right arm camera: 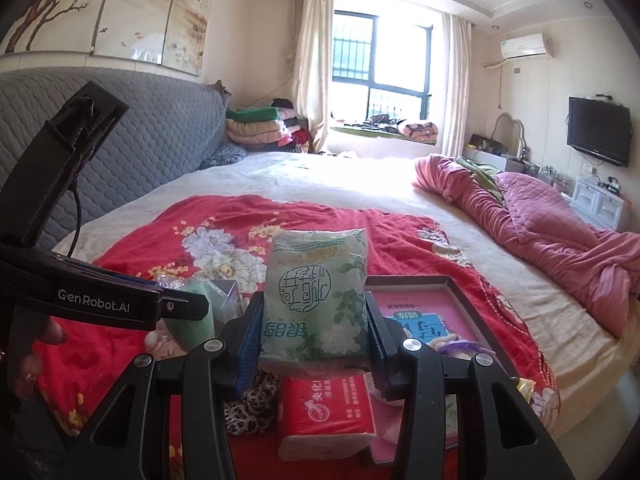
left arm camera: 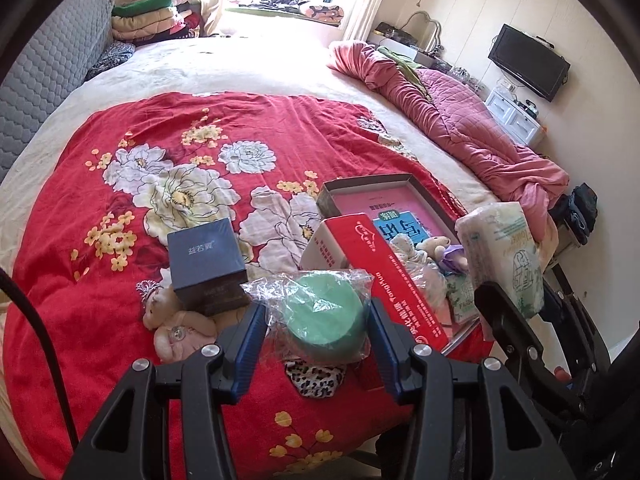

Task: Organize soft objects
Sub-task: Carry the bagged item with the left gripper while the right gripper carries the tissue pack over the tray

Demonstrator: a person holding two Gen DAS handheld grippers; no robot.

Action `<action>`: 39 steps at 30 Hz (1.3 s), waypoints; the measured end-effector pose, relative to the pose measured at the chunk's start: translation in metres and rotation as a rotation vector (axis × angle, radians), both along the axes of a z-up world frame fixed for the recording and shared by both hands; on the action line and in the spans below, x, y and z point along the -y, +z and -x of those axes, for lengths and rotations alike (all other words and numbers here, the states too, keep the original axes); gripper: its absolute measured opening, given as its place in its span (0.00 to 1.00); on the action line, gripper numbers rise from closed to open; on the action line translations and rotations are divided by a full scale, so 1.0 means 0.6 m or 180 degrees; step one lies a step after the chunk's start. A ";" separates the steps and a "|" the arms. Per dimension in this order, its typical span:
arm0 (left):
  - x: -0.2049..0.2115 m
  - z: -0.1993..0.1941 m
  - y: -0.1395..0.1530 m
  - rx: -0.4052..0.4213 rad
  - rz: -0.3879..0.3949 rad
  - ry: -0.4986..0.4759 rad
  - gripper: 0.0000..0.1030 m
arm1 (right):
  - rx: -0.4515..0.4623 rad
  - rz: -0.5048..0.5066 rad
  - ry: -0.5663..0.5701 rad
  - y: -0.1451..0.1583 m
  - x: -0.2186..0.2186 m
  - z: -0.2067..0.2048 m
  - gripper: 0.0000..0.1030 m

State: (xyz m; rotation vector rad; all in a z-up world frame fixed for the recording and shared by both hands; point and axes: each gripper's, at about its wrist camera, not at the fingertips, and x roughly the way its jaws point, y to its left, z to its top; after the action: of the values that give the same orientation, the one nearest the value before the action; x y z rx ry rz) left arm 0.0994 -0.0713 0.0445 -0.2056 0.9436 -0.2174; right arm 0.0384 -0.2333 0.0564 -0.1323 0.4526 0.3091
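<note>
My left gripper (left arm camera: 318, 322) is shut on a green round object in clear plastic wrap (left arm camera: 324, 316), held above the red floral blanket (left arm camera: 160, 200). My right gripper (right arm camera: 314, 330) is shut on a green-and-white tissue pack (right arm camera: 316, 292), held up over the box; the pack also shows in the left wrist view (left arm camera: 502, 252). A red tissue pack (left arm camera: 384, 276) lies below, also seen in the right wrist view (right arm camera: 324, 416). A shallow cardboard box (left arm camera: 424, 196) with a pink bottom holds small plush toys (left arm camera: 432, 246). A beige plush bear (left arm camera: 176, 320) lies at the left.
A dark blue box (left arm camera: 206, 264) stands on the blanket beside the bear. A leopard-print cloth (left arm camera: 314, 376) lies under my left gripper. A crumpled pink quilt (left arm camera: 460, 120) lies along the bed's right side. The grey padded headboard (left arm camera: 48, 68) is at left.
</note>
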 end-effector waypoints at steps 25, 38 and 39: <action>0.200 -0.079 0.063 0.0271 -0.0175 -0.0476 0.49 | 0.0323 -0.0107 -0.0794 0.048 0.184 -0.018 0.45; 0.262 -0.144 0.002 0.0098 -0.0277 -0.0612 0.49 | 0.0049 -0.0097 -0.0852 0.007 0.209 -0.036 0.45; 0.265 -0.150 -0.005 0.0076 -0.0283 -0.0616 0.49 | 0.0029 -0.0099 -0.0853 0.004 0.210 -0.039 0.45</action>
State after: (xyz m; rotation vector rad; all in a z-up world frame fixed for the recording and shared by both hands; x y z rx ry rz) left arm 0.1897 -0.2304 0.0417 -0.0294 0.9475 -0.3546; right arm 0.0619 -0.3593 0.0587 -0.0416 0.4503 0.0522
